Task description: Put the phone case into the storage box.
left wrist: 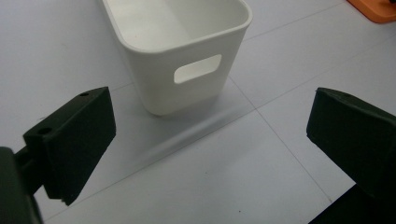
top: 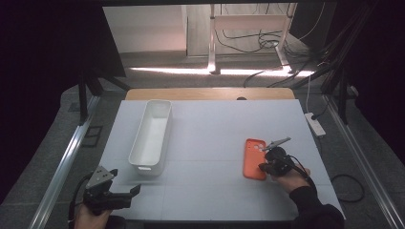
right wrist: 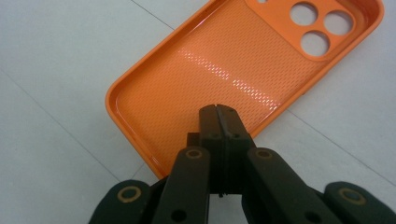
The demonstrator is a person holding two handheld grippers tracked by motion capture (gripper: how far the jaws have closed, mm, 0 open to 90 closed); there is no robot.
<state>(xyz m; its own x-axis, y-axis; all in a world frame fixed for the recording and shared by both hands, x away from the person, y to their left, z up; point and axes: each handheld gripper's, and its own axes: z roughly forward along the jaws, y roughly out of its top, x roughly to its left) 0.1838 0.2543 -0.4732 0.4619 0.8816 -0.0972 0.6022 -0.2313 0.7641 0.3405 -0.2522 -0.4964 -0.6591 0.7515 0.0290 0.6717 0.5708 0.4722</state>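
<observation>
An orange phone case (top: 252, 160) lies inside-up on the white table, right of centre, its camera cut-outs at the far end. In the right gripper view the case (right wrist: 224, 60) sits just under my right gripper (right wrist: 217, 109), whose jaws are pressed together over the case's near end with nothing visible between them. From above, the right gripper (top: 263, 166) points left onto the case's right edge. My left gripper (top: 125, 183) hovers at the table's front left corner, open and holding nothing. Its jaws face the near end of a white bin (left wrist: 159, 88).
The long white bin (top: 165, 138) stands left of centre, running front to back, with a handle slot in its near wall. A white power strip (top: 315, 124) lies off the table's right edge. Cables and stand legs lie beyond the far edge.
</observation>
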